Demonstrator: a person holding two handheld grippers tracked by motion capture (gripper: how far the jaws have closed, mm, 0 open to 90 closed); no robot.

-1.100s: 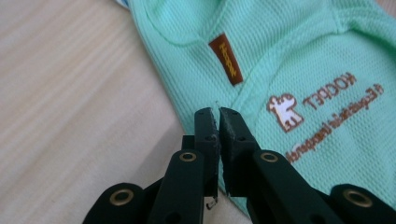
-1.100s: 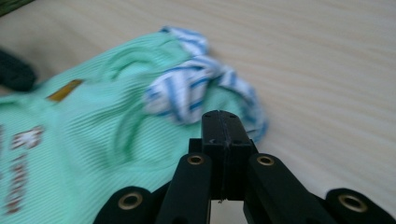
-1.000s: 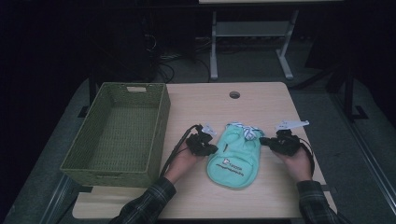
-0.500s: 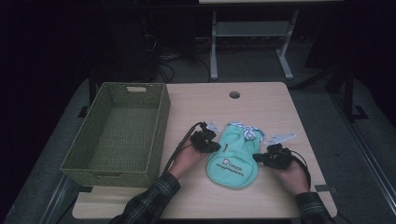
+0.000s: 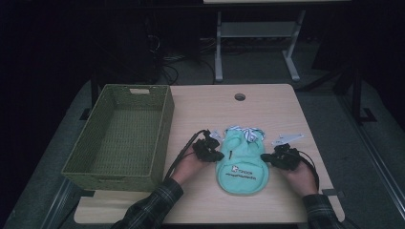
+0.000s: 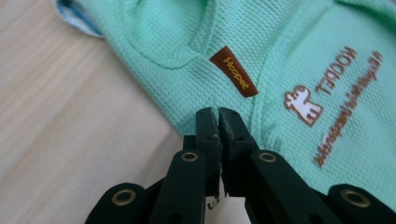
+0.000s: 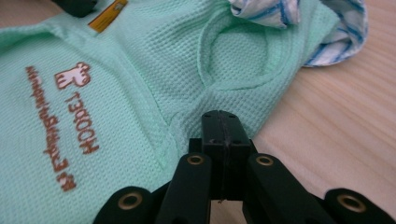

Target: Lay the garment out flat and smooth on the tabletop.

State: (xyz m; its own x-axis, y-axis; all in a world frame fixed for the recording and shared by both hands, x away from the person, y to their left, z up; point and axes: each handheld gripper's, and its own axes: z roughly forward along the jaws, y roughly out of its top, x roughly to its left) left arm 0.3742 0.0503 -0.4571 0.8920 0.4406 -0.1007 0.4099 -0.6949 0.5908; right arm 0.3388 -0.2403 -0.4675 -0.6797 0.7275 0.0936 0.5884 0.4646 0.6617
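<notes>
Jaws of left gripper (image 6: 218, 112) pressed together on hem of mint pet shirt (image 6: 299, 51); right gripper (image 7: 221, 115) pinched opposite hem likewise. Shirt lay flat between both grippers on table (image 5: 277, 98); wicker basket (image 5: 143, 90) stood beyond left gripper.

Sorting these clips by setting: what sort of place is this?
Probably a lab or workshop recording station, not a home: a plain wooden table with a cable hole, loose cables on the floor, and another metal-framed bench behind.
</notes>
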